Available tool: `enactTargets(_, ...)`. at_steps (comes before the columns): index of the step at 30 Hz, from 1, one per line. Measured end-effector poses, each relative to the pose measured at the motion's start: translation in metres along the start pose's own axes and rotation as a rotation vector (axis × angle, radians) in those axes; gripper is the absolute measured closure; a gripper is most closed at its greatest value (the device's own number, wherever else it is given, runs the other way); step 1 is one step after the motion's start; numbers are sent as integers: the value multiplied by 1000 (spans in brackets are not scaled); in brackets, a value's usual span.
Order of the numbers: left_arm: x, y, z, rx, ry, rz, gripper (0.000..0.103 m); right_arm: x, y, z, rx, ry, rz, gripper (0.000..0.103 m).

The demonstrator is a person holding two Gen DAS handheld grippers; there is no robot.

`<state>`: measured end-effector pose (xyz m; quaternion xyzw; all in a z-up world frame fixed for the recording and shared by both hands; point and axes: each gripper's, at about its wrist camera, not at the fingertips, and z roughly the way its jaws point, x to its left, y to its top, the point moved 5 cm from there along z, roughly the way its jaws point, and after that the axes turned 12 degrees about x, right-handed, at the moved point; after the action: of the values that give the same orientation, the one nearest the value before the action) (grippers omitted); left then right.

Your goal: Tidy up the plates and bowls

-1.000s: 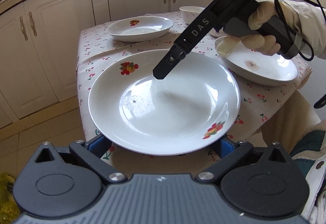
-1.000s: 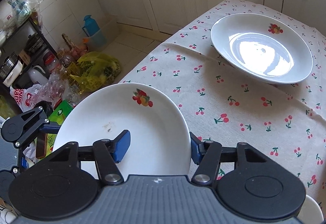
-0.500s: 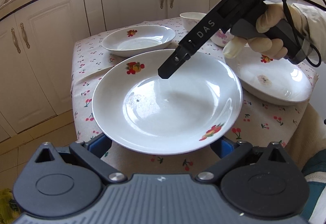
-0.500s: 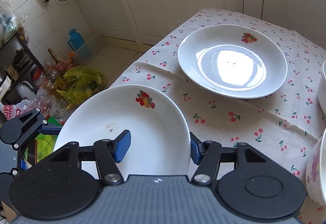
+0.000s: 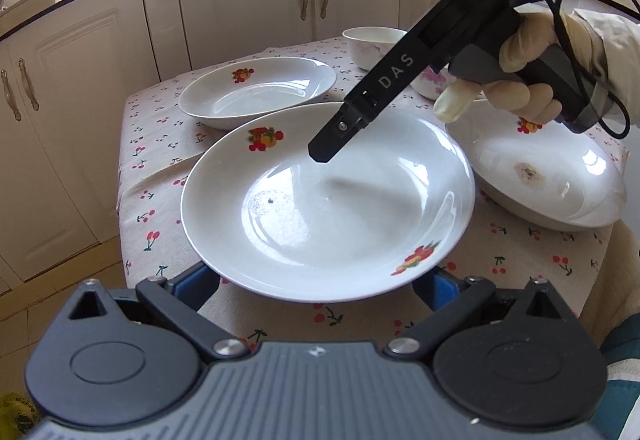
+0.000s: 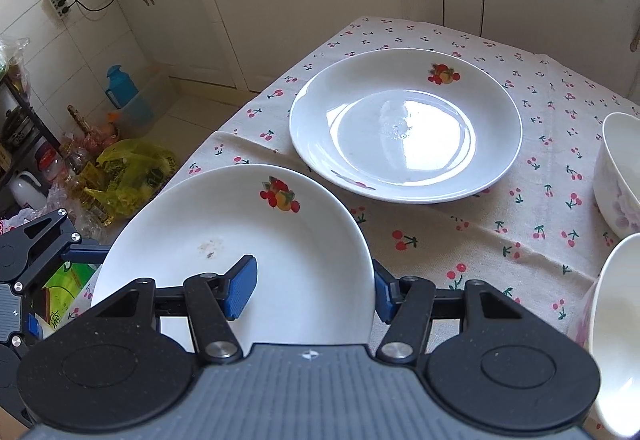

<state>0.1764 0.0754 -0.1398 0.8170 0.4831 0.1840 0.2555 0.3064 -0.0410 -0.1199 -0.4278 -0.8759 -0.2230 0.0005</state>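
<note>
While both hands carry it in over the cloth, the held plate [image 5: 328, 208] slides toward the middle of the table [image 5: 160, 144]. Starting at nine o'clock in the right wrist view, the left gripper [image 6: 36, 268] hangs at the plate's far rim; its blue pads sit either side of the plate in its own view, but whether they press I cannot tell. At the centre, the right gripper [image 6: 312, 290] is clamped on the near rim, one blue pad [image 6: 240, 286] inside the dish, the other under the edge. Since a second ago the second plate [image 6: 404, 124], at one o'clock, has drawn much closer, and bowls [image 6: 620, 176] have come into view at three o'clock. That looks like a stacking run: held plate onto second plate, not yet overlapping.
</note>
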Motion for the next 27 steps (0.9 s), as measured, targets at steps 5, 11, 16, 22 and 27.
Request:
enactTargets(5,-1,2,3,7,-1,10,2,-4,-1,1,4,-4,3,38)
enactTargets(11,-2,2,6,11,-3,10,2,-5,0,3,4,-10,6,38)
enactTargets(16,-3,3,6,10,7,8,2,-1,-1,5,7,-15,-16,31)
enactTargets(22,-3,2,4,5,20,11,1,3,-1,5,12,-33,-35,26)
enactTargets(27,-3,0,1,-1,31,7,1,10,-3,-13,-42,-66,-65,1)
